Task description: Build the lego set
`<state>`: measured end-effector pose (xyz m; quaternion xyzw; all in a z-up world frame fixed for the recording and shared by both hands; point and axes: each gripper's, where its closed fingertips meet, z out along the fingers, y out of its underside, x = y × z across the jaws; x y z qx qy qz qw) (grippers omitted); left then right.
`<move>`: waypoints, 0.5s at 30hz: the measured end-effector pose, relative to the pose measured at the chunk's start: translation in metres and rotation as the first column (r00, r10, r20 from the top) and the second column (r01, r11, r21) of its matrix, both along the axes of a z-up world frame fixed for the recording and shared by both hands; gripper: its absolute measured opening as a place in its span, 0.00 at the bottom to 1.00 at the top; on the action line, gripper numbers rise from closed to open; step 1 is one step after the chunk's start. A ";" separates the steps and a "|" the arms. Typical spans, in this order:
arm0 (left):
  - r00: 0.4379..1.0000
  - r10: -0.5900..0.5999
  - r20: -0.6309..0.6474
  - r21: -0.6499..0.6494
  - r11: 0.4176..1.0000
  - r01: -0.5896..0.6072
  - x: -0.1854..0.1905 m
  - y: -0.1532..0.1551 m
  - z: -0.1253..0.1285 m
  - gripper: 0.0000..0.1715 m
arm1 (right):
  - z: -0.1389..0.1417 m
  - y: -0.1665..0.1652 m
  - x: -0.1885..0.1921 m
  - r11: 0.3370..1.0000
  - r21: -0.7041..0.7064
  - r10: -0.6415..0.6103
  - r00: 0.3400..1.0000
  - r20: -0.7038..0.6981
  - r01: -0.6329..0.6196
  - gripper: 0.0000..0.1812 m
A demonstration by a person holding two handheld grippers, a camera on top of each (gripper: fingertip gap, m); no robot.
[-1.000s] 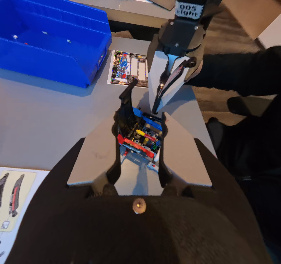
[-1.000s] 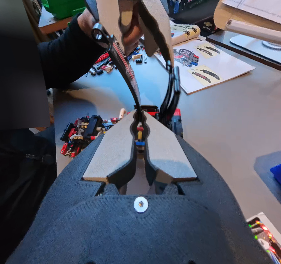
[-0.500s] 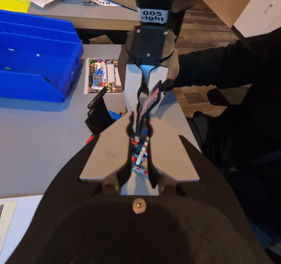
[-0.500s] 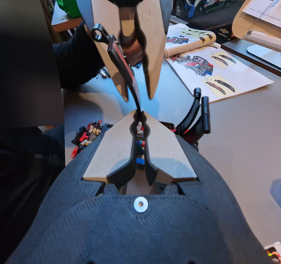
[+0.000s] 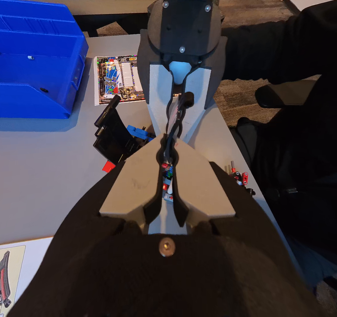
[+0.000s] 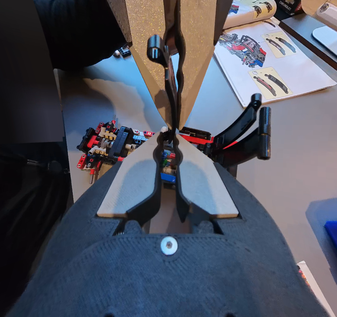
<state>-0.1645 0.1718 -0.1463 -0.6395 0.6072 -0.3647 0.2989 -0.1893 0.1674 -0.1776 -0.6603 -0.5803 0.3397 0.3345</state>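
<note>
A black curved lego panel [image 6: 168, 89] with a red stripe is held upright between my two grippers, which face each other tip to tip. My right gripper [image 6: 168, 135] is shut on its lower end. My left gripper [image 5: 170, 140] is shut on the same panel [image 5: 176, 114], higher along its length. The panel's round end [image 6: 155, 49] sticks out beside the left fingers. The partly built lego car [image 6: 109, 147] sits on the grey table right below the fingertips. Its black side panels [image 6: 242, 125] stand up on one side and also show in the left wrist view [image 5: 113, 140].
A blue bin [image 5: 36, 61] and a sticker sheet [image 5: 118, 78] lie beyond the car. The open instruction booklet [image 6: 273, 67] lies on the table. Loose small pieces [image 5: 238, 176] sit near the table edge. A person's dark sleeve [image 6: 78, 25] is behind the left gripper. The tips of both grippers are at nearly the same place.
My left gripper let go of the car, moved onto the curved panel and closed on it. The right gripper kept its hold on the panel, and both views drew closer together.
</note>
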 end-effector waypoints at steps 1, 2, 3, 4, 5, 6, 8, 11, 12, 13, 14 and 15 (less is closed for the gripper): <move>1.000 -0.001 -0.005 0.003 1.000 0.001 0.000 0.000 -0.001 0.00 | -0.001 0.000 0.000 1.000 0.002 0.002 1.000 0.003 -0.002 0.04; 1.000 -0.005 -0.012 0.005 1.000 0.005 0.000 -0.001 -0.002 0.00 | -0.002 0.000 -0.001 1.000 -0.001 0.006 1.000 0.005 -0.006 0.03; 1.000 -0.012 -0.017 0.007 1.000 0.012 0.000 -0.002 -0.003 0.00 | -0.003 -0.001 -0.002 1.000 -0.004 0.011 1.000 0.006 -0.011 0.03; 1.000 -0.021 -0.021 0.005 1.000 0.021 0.000 -0.003 -0.004 0.00 | -0.004 -0.001 -0.002 1.000 -0.009 0.015 1.000 0.004 -0.015 0.02; 0.999 -0.026 -0.020 0.000 1.000 0.026 0.000 -0.005 -0.004 0.00 | -0.004 -0.002 -0.002 1.000 -0.018 0.018 1.000 -0.001 -0.018 0.00; 1.000 -0.027 -0.015 -0.010 1.000 0.026 0.001 -0.005 -0.004 0.00 | -0.004 -0.002 -0.002 0.999 -0.030 0.018 1.000 -0.007 -0.018 0.00; 0.999 -0.029 0.015 -0.034 0.999 0.030 0.004 -0.007 -0.001 0.00 | -0.001 -0.003 -0.001 0.998 -0.057 0.010 0.999 -0.041 -0.013 0.00; 0.999 -0.021 0.038 -0.048 0.999 0.023 0.008 -0.006 0.001 0.00 | 0.001 -0.004 0.002 0.995 -0.099 -0.015 0.995 -0.094 0.005 0.00; 0.999 -0.017 0.043 -0.051 0.999 0.019 0.009 -0.005 0.001 0.01 | 0.001 -0.004 0.003 0.994 -0.108 -0.023 0.994 -0.107 0.011 0.00; 0.999 -0.010 0.043 -0.052 0.999 0.012 0.009 -0.005 0.001 0.06 | 0.001 -0.002 0.005 0.993 -0.113 -0.036 0.993 -0.112 0.023 0.00; 0.999 0.007 0.032 -0.047 0.999 -0.006 0.007 -0.001 0.001 0.11 | -0.001 0.000 0.008 0.993 -0.112 -0.054 0.993 -0.109 0.042 0.00; 0.999 0.034 0.016 -0.035 0.999 -0.033 0.002 0.005 0.002 0.16 | -0.002 0.005 0.013 0.992 -0.107 -0.080 0.991 -0.107 0.068 0.00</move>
